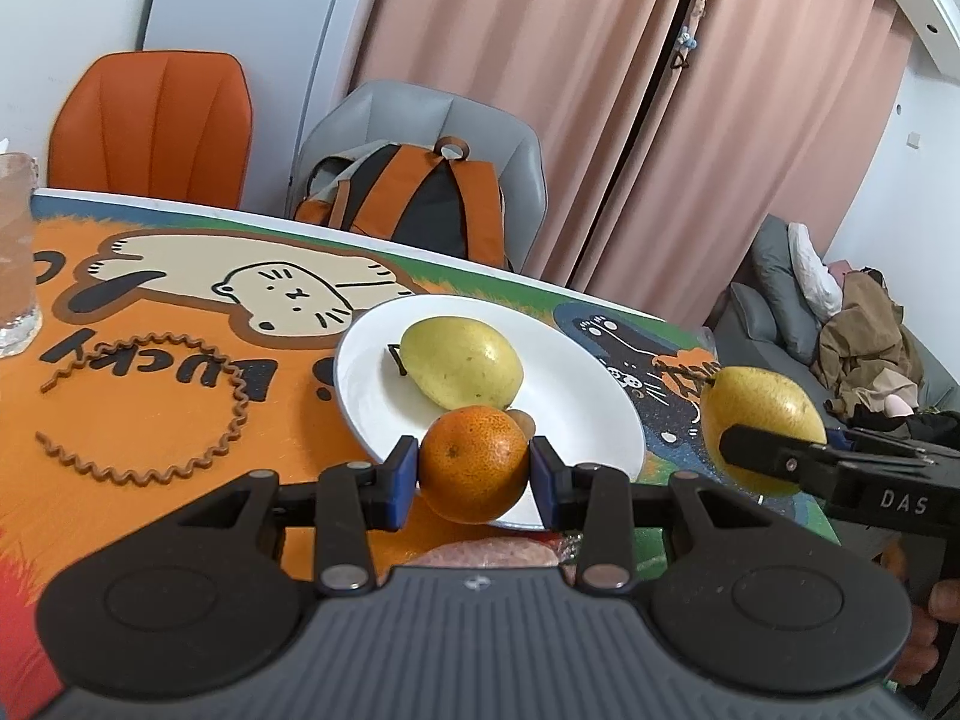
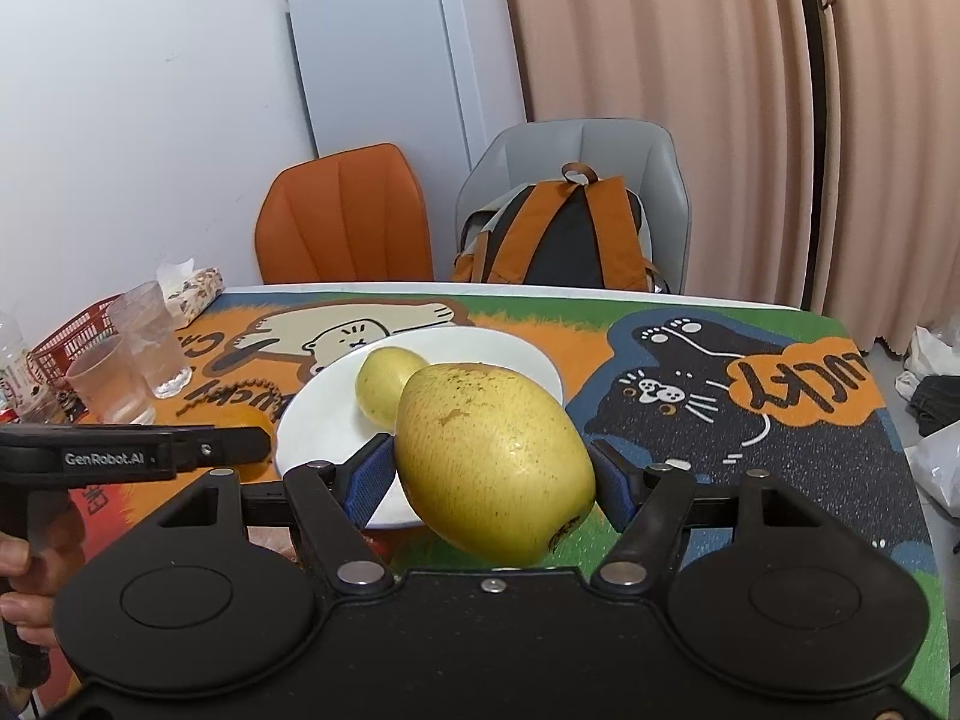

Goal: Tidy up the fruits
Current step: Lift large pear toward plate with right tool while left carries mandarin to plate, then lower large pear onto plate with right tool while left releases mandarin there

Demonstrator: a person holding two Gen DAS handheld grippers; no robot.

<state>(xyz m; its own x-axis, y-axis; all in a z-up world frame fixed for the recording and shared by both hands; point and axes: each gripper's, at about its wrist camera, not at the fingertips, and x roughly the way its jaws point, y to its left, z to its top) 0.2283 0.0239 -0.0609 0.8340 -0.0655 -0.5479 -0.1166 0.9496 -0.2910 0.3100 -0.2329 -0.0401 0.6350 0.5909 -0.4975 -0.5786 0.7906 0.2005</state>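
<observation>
Over the white plate (image 1: 360,396), left gripper (image 1: 474,468) clamps an orange (image 1: 474,462), right gripper (image 2: 492,474) a pear (image 2: 492,456); each should lower gently clear of the resting pear (image 1: 459,369) before releasing

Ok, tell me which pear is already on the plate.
The pear lying loose on the white plate, behind the orange. The other pear is clamped in the right tool.

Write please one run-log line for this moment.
left hand-held gripper: shut on orange | right hand-held gripper: shut on pear | plate: one pear
</observation>
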